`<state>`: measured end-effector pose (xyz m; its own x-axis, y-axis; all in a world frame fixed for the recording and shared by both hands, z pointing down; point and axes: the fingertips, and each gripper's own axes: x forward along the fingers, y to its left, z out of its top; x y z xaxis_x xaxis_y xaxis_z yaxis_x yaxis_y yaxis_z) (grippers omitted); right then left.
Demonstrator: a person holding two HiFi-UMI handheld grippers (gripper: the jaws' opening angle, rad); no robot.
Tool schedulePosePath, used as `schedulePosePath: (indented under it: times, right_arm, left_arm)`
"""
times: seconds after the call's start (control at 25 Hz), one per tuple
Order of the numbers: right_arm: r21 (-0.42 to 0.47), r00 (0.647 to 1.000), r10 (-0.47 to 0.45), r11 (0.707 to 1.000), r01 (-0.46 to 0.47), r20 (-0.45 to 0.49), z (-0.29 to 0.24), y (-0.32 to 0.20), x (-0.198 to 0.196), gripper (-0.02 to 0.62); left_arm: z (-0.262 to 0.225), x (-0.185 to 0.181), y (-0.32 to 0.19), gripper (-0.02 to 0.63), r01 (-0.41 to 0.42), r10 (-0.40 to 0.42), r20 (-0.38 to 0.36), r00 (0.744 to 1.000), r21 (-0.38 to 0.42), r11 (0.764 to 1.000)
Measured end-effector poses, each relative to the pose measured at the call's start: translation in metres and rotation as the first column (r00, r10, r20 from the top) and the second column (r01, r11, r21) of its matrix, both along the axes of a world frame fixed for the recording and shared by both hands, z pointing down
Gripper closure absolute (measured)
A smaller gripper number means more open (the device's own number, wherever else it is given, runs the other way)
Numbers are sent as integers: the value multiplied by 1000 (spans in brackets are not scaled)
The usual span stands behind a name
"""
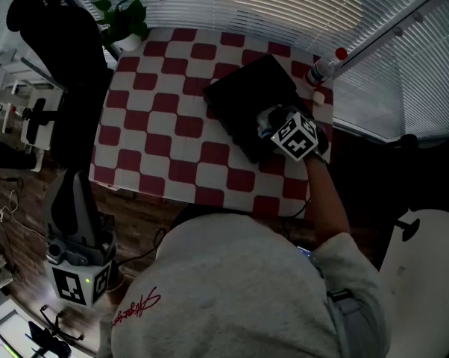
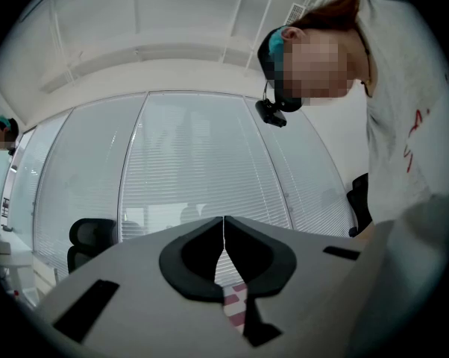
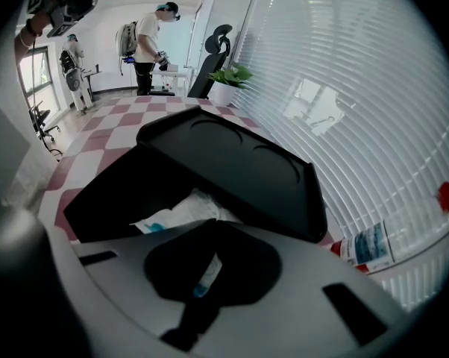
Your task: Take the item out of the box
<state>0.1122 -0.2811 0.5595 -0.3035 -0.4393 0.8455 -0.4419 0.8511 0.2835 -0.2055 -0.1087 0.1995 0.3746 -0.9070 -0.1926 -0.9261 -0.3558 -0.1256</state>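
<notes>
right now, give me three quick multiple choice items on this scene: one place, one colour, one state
1. Where is the potted plant?
A. at the far left corner of the table
B. under the table
C. hanging from the ceiling

2. What colours are the table's checks?
A. blue and yellow
B. red and white
C. green and black

3. What is the right tool doing?
A. wide open in the air
B. shut on nothing
C. shut on the white packet in the black box

Answers:
1 A, the head view shows the plant at that corner.
2 B, red and white squares cover the table top.
3 C, the right gripper view shows the packet pinched between the jaws, inside the open box.
</notes>
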Motion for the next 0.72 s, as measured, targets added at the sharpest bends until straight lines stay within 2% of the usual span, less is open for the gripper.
schedulePosePath:
  times: [0.72]
  right_arm:
    - [35, 1000, 2, 999, -2, -10, -17, 6, 5, 584]
  left_arm:
    - [-2, 2, 3, 588, -14, 14, 10, 1000, 12, 1000]
